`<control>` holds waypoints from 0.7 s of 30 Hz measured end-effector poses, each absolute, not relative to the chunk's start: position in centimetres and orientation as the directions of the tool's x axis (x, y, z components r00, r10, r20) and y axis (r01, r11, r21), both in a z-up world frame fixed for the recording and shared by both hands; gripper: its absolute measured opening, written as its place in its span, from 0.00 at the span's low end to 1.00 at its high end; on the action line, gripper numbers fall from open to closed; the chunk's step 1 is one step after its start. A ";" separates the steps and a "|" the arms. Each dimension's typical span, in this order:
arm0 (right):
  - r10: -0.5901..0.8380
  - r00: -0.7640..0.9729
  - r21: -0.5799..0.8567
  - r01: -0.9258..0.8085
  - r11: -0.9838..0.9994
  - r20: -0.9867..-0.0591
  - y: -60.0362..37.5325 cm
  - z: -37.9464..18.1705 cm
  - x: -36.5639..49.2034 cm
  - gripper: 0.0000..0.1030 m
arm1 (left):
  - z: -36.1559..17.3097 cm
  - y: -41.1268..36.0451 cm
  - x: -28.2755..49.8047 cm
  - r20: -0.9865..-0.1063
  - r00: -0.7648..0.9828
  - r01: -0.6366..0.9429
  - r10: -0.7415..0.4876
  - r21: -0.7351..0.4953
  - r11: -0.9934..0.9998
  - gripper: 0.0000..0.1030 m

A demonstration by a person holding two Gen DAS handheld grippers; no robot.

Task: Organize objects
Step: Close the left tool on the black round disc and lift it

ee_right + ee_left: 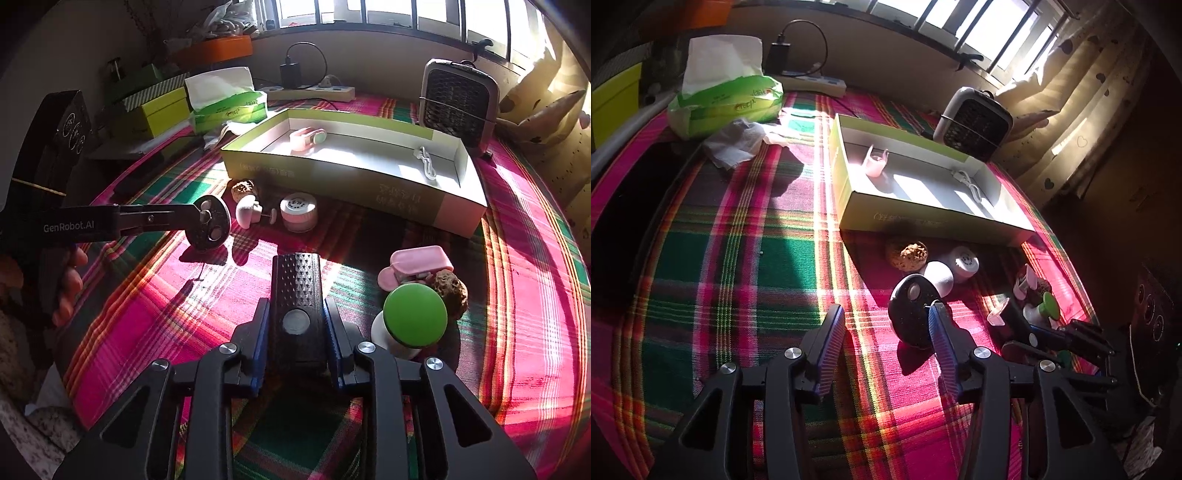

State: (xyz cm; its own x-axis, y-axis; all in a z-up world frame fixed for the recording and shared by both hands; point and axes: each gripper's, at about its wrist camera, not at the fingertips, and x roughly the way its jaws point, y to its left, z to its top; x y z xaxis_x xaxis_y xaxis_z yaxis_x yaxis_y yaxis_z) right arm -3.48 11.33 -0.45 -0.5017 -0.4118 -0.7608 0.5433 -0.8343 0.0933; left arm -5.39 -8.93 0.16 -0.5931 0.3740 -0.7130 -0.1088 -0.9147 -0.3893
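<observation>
Black ridged device [295, 295] sits pinched in the right claw [295, 325]; left claw [886, 332] spread.

plaid cloth [746, 258], tissue pack [225, 107], power strip [314, 92], small fan [458, 103]

The cloth [155, 295] is a plaid of hot pink, green and dark bands with thin yellow and white lines. The open box [332, 173] is lime green outside, white inside, with a pink end panel. A black ridged block [295, 291] has a grey button. The mushroom-shaped knob [413, 317] has a bright green cap on a white base. The tissue pack [731, 99] is green and white.
</observation>
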 end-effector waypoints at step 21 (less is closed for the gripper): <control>-0.426 -0.498 0.117 0.537 -0.836 -0.755 11.5 -0.6 -3.5 0.27 | 0.3 -6.8 -6.4 -0.726 -0.586 -0.183 0.360 -0.314 -0.932 0.46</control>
State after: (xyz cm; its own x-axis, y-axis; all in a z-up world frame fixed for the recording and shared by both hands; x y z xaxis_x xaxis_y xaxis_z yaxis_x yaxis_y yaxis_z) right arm -3.47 11.51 -0.56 -0.4984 -0.4262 -0.7550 0.5367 -0.8356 0.1174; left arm -6.37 -6.78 0.30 -0.5856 0.3597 -0.7264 -0.1829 -0.9317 -0.3139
